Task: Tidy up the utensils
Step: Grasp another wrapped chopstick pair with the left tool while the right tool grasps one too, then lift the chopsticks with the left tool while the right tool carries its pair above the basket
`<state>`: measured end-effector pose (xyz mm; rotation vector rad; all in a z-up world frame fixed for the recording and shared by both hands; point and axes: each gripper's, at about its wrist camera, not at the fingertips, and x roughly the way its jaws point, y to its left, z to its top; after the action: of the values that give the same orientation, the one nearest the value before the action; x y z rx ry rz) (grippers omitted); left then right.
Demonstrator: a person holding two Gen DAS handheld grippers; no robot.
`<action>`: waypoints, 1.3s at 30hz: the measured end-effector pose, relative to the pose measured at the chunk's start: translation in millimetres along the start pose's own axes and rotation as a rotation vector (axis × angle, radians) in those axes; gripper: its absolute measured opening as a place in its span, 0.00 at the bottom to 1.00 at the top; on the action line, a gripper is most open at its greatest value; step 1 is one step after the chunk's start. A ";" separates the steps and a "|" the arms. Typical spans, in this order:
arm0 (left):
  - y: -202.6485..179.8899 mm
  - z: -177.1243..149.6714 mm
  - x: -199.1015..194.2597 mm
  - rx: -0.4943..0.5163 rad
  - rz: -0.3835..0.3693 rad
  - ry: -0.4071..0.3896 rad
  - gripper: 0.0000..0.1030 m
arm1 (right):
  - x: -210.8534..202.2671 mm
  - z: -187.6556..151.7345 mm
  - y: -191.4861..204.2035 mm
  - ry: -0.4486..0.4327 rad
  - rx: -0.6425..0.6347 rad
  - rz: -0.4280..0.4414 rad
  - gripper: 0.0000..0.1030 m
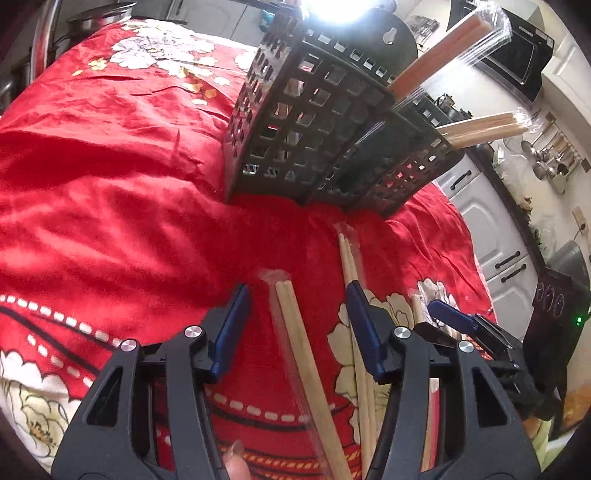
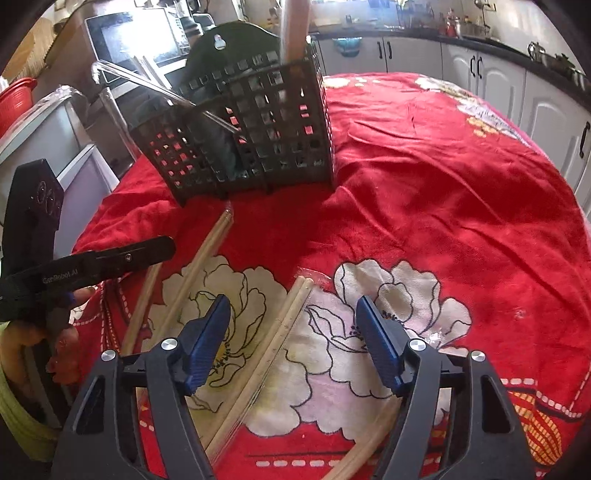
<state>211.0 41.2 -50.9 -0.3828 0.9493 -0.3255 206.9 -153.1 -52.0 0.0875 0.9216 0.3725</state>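
Observation:
A black lattice utensil caddy (image 1: 314, 122) (image 2: 258, 129) stands on the red cloth, with wrapped chopstick pairs (image 1: 443, 55) (image 2: 293, 29) sticking out of it. Three more wrapped pairs lie on the cloth. One pair (image 1: 299, 350) lies between the fingers of my left gripper (image 1: 297, 291), which is open, pads clear of the wood. Another pair (image 2: 284, 325) lies between the fingers of my right gripper (image 2: 292, 302), also open and not pressing. A third pair (image 1: 347, 258) (image 2: 210, 251) lies between those two, pointing at the caddy. Each view shows the other gripper at its edge.
A red floral tablecloth (image 1: 110, 184) (image 2: 443, 184) covers the round table. White kitchen cabinets (image 2: 498, 81) and a counter run behind it. A microwave (image 2: 136, 44) stands behind the caddy. A person's hand (image 2: 62, 332) holds the left gripper near the table edge.

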 end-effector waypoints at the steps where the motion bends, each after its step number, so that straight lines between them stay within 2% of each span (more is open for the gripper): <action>1: -1.0 1.0 1.1 0.002 0.004 -0.001 0.43 | 1.2 1.2 0.3 0.001 0.004 0.000 0.66; 13: -5.3 5.5 10.2 0.032 0.056 -0.013 0.24 | 13.5 8.2 11.0 0.020 -0.036 -0.049 0.48; 16: -3.3 5.5 10.2 0.028 0.063 -0.016 0.18 | 14.1 9.2 11.8 0.019 -0.030 -0.041 0.38; 23: -0.3 3.2 7.8 0.026 0.058 -0.030 0.11 | 12.9 11.3 11.4 0.012 -0.006 -0.015 0.17; 25: 1.6 2.7 5.3 0.017 0.033 -0.034 0.05 | 10.3 11.8 6.8 0.006 0.022 0.008 0.15; 30: 2.1 1.9 -3.6 0.009 0.004 -0.053 0.04 | 0.3 11.7 3.2 -0.017 0.061 0.056 0.09; 39: 1.2 1.9 -38.8 0.001 -0.028 -0.130 0.04 | -19.9 14.4 24.9 -0.065 0.039 0.130 0.07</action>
<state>191.7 59.3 -22.4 -0.4117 0.8169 -0.3227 200.6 -135.7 -22.4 0.1945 0.8614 0.4701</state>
